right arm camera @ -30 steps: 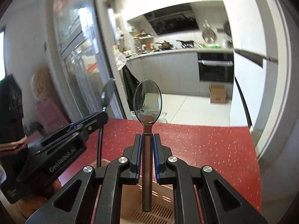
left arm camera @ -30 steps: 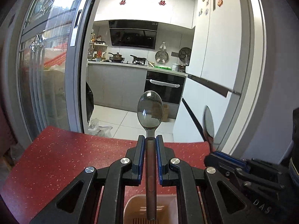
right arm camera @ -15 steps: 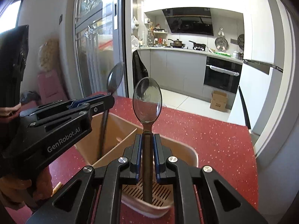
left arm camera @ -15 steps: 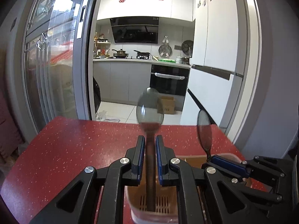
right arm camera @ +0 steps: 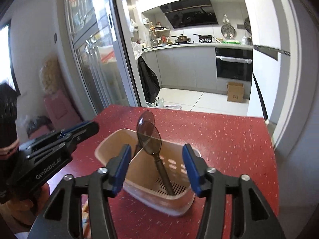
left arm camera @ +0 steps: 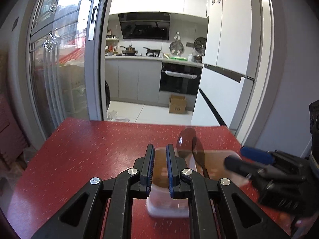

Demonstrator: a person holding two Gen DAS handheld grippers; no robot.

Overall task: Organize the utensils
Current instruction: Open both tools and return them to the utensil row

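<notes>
Right wrist view: two dark spoons (right arm camera: 149, 139) lean bowl-up in a beige plastic basket (right arm camera: 111, 139) on the red speckled worktop (right arm camera: 229, 135), handles resting on its slotted base, presumably so they drain and stay together. The right tool (right arm camera: 157, 166) hovers just above the basket, its blue-padded jaws opening with nothing gripped between them. The left tool (left arm camera: 160, 169) sits beside the basket, jaws narrowly parted and empty. Both spoons look delivered; backing the tools away clear of the leaning handles seems the sensible follow-up.
</notes>
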